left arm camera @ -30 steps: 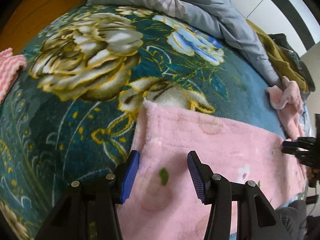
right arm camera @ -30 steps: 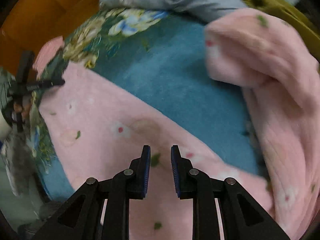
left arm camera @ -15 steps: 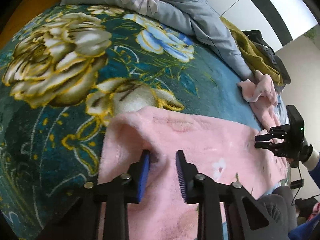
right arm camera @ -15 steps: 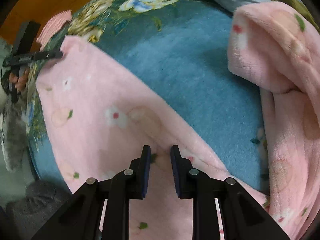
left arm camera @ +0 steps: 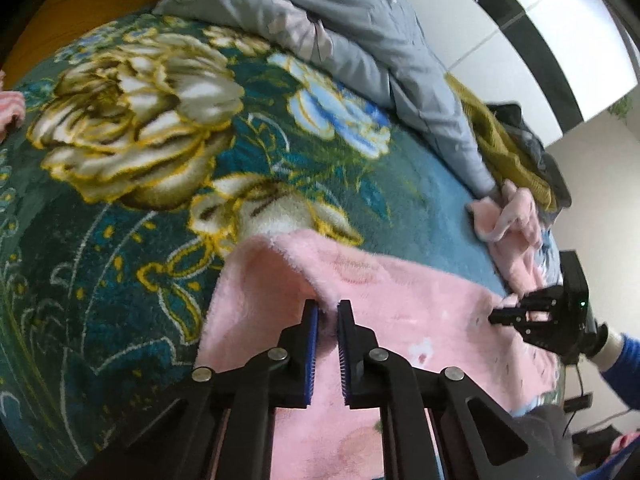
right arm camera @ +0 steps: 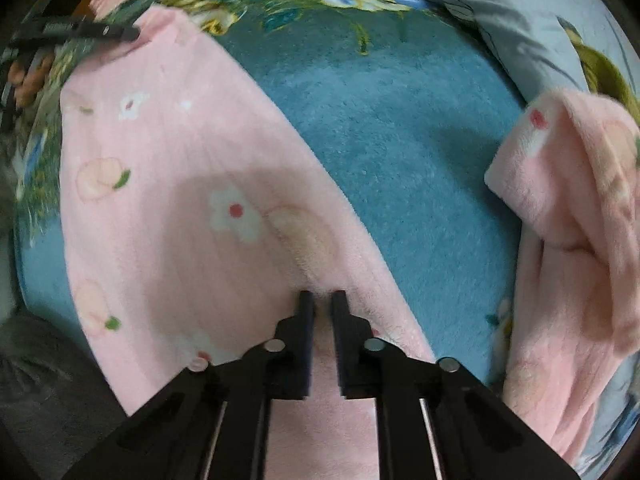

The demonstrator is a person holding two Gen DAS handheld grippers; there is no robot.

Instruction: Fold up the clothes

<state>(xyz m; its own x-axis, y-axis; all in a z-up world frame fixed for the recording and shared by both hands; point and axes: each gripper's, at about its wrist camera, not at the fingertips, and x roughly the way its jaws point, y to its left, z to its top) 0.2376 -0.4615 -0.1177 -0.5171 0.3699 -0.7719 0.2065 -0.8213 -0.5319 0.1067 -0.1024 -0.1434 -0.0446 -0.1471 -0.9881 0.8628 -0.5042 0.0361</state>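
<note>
The left claw is pinched nearly closed on a raised fold at the near-left corner of the pink fleece garment, which lies spread on the floral blanket. Further right, the right claw is likewise clamped onto the garment's edge.

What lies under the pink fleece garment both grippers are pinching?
The pink fleece garment lies on a teal floral blanket, visible around its edges. The stretch beneath it is covered. Left gripper and right gripper pinch its fabric.
</note>
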